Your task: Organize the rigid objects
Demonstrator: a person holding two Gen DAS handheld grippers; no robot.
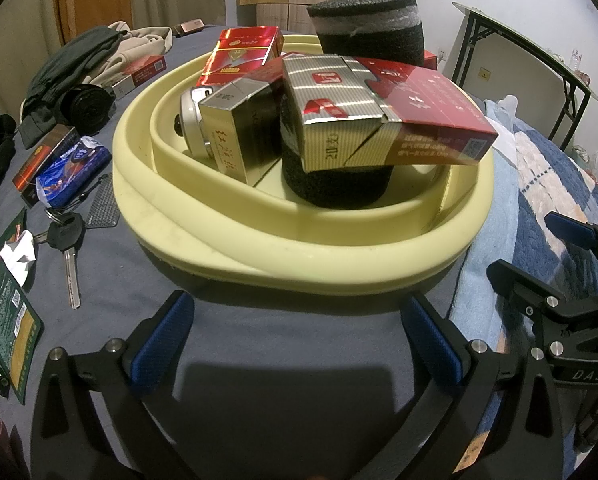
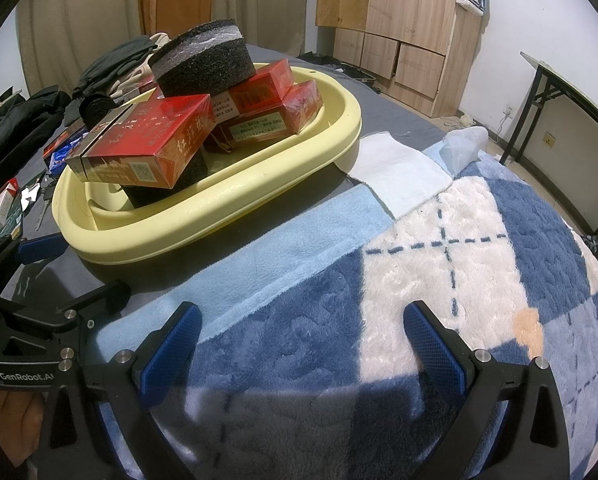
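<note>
A pale yellow basin (image 1: 259,248) sits on the grey bedsheet, filled with several red and silver cigarette boxes (image 1: 411,108), two black foam cylinders (image 1: 371,28) and a round silver device (image 1: 191,120). The basin also shows in the right wrist view (image 2: 219,216), with a red box (image 2: 151,144) on top. My left gripper (image 1: 299,336) is open and empty just in front of the basin. My right gripper (image 2: 303,344) is open and empty over the blue-and-white blanket (image 2: 439,264), to the right of the basin.
Left of the basin lie keys (image 1: 65,240), a blue wrapper (image 1: 75,168), a red box (image 1: 43,160), a black lens-like object (image 1: 89,106), green packets (image 1: 15,320) and clothes (image 1: 79,60). A folding table (image 1: 539,60) and a wooden cabinet (image 2: 399,28) stand beyond the bed.
</note>
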